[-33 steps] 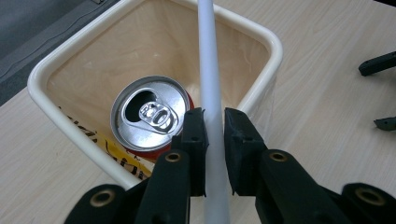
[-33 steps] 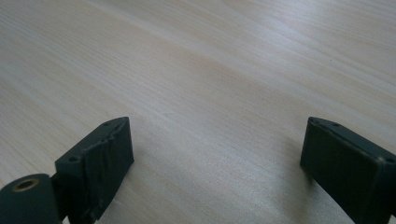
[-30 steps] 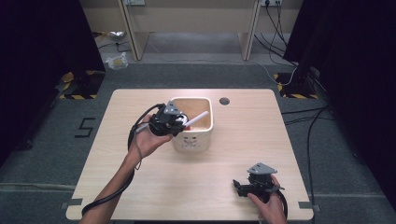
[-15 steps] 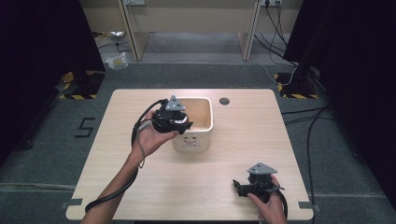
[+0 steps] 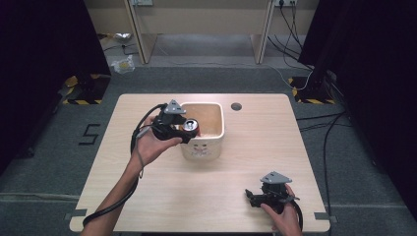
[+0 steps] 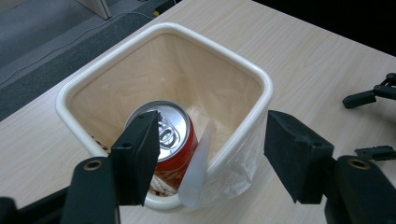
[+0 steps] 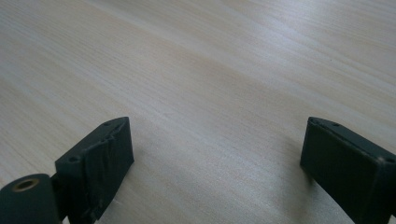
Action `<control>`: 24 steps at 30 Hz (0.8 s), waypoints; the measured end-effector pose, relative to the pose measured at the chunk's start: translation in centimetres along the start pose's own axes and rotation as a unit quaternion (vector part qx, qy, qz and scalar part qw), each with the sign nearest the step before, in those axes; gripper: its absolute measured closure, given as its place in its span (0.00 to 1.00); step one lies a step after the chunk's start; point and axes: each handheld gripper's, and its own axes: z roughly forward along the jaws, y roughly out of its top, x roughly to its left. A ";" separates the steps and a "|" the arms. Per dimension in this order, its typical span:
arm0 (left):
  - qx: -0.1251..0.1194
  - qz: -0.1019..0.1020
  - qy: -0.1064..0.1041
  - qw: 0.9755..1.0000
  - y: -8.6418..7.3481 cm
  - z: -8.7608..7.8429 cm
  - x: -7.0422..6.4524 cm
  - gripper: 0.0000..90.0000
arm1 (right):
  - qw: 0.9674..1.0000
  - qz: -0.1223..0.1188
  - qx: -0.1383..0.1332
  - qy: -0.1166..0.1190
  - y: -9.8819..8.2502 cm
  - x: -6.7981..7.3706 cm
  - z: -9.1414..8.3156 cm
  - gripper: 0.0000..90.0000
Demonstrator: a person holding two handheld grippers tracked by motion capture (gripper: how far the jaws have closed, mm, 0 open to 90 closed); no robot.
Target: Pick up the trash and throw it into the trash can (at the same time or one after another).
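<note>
Red can (image 6: 170,140) and white strip (image 6: 196,168) inside cream bin (image 6: 233,60)

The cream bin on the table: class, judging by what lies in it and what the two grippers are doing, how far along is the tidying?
Done: a red can and a white scrap lie inside the cream bin. In hand: the left gripper hangs over the bin, its jaws just opened and gripping nothing. Left: little, it seems; the right gripper rests open on bare table.
</note>
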 end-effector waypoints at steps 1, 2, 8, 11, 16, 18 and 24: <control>-0.002 -0.004 -0.002 1.000 -0.1 -0.4 0.1 0.37 | 1.000 -0.001 0.000 0.000 0.0 0.0 0.0 0.10; -0.002 -0.004 -0.002 1.000 -0.1 -0.4 0.1 0.37 | 1.000 -0.001 0.000 0.000 0.0 0.0 0.0 0.10; -0.014 -0.017 0.000 1.000 -0.8 -1.6 0.8 0.34 | 1.000 -0.001 0.000 0.000 0.0 0.0 0.0 0.10; -0.021 -0.024 -0.003 0.999 -1.3 -2.3 1.2 0.33 | 1.000 0.001 0.000 0.000 0.0 0.0 0.0 0.10; -0.028 -0.033 0.001 0.999 -2.3 -3.1 1.6 0.31 | 1.000 -0.001 0.000 0.000 0.0 0.0 0.0 0.10; -0.028 -0.036 0.003 0.999 -2.7 -3.3 1.8 0.31 | 1.000 -0.002 -0.001 0.000 0.0 0.0 0.0 0.10; -0.028 -0.045 0.011 0.999 -4.1 -4.0 2.3 0.27 | 1.000 -0.001 0.000 0.000 0.0 0.0 0.0 0.11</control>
